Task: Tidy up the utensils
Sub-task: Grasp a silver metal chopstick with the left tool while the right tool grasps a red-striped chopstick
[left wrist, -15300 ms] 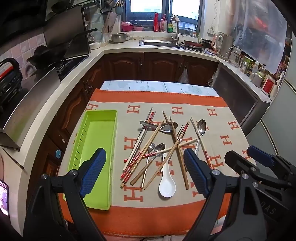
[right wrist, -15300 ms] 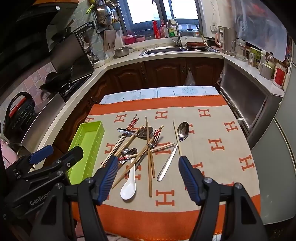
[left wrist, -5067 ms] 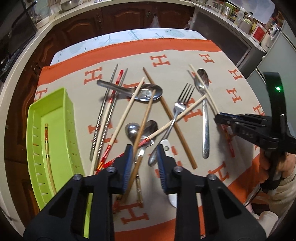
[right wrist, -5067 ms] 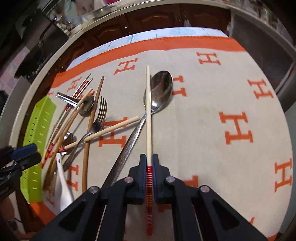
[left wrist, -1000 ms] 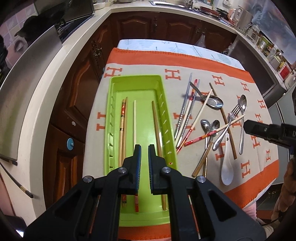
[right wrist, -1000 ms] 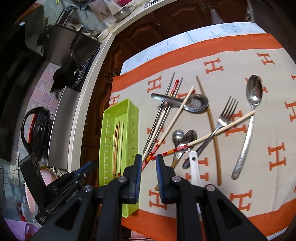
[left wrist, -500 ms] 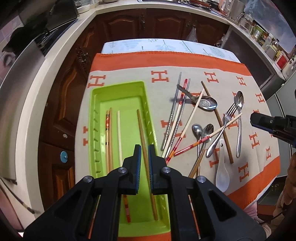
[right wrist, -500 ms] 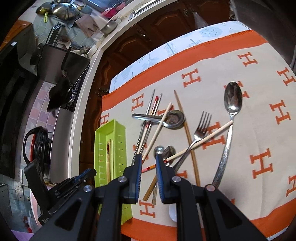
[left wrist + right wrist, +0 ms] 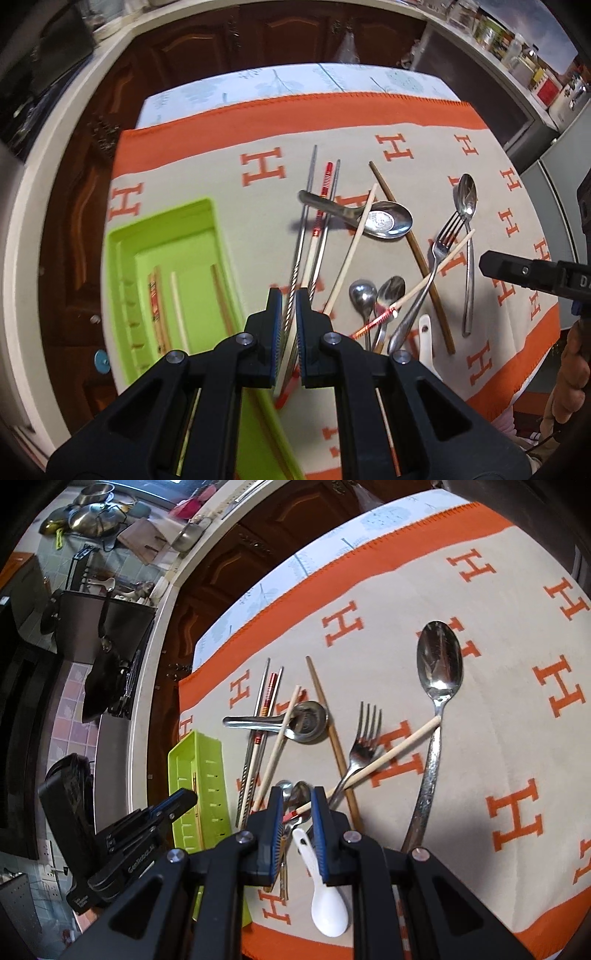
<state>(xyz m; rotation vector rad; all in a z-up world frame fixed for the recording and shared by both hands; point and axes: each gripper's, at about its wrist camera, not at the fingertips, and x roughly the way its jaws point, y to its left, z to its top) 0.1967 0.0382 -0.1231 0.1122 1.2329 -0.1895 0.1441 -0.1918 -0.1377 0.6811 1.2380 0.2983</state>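
Four chopsticks or so already lie lengthwise in the green tray, which sits at about 9 o'clock on the bench's orange-bordered cloth, so the sorting looks well underway but far from done.

Moving right, the left tool has its jaws narrow, with the near ends of a twisted metal chopstick and a pale red-banded one running between the pads. Looks pinched, but I can't tell for sure how firmly, or if it has both. My guess is this is the pickup step for the next chopstick.

Further right is the leftover pile: big steel spoon at 12 o'clock of the heap with a pale chopstick across it, a brown chopstick, fork, long spoon and white ceramic spoon at 5 o'clock.

The right tool hovers over the two small spoons with a narrow gap, nothing clamped as far as I can see.

Next move probably needs a clean lift, since these sticks run under the big spoon's handle, then a swing left to lay them parallel in the tray.
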